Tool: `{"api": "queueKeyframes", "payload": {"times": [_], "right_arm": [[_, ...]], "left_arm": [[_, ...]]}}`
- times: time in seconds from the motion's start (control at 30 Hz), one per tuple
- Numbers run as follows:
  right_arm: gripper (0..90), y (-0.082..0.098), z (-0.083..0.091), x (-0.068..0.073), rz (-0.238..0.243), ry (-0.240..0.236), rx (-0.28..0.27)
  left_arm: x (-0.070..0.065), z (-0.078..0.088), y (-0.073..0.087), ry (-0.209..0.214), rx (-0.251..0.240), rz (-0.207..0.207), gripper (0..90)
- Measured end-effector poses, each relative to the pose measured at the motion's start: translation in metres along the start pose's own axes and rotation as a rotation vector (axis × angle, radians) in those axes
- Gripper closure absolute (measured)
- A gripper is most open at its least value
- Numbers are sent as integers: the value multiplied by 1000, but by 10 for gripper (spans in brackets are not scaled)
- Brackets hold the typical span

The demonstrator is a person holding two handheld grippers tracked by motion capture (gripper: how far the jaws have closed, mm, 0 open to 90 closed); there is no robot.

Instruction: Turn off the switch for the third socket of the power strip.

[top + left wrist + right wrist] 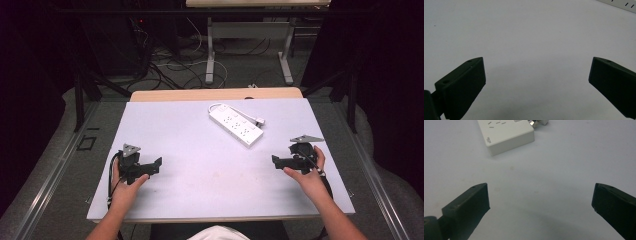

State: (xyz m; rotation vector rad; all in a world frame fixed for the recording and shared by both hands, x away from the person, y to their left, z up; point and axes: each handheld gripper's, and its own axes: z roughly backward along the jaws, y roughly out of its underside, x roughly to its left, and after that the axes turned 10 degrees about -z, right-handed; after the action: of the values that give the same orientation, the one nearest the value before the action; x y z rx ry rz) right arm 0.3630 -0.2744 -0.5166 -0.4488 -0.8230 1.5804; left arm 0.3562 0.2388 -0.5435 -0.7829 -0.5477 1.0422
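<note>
Your right gripper (281, 162), jaws spread, is sitting nearer the power strip (236, 125), lying ahead-left of them, probably angled; your left gripper (151, 167) is gaping too

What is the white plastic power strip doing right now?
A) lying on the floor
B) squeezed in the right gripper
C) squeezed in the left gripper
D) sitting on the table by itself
D: the white plastic power strip lies on the table, apart from the open left gripper and open right gripper.

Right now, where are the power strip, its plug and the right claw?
power strip (236, 125), high view, middle of its top face
plug (537, 122), right gripper view, its metal end
right claw (276, 161), high view, between fingertips
</note>
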Motion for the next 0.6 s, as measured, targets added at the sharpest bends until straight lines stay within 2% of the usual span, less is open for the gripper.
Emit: {"api": "queueKeyframes", "payload": {"times": [0.43, 0.6], "right_arm": [[52, -31, -3, 14, 64, -7, 39], [65, -42, -5, 19, 64, -9, 67]], "left_arm": [[0, 0, 1, 2, -2, 3, 11], [0, 0, 0, 3, -2, 0, 11]]}}
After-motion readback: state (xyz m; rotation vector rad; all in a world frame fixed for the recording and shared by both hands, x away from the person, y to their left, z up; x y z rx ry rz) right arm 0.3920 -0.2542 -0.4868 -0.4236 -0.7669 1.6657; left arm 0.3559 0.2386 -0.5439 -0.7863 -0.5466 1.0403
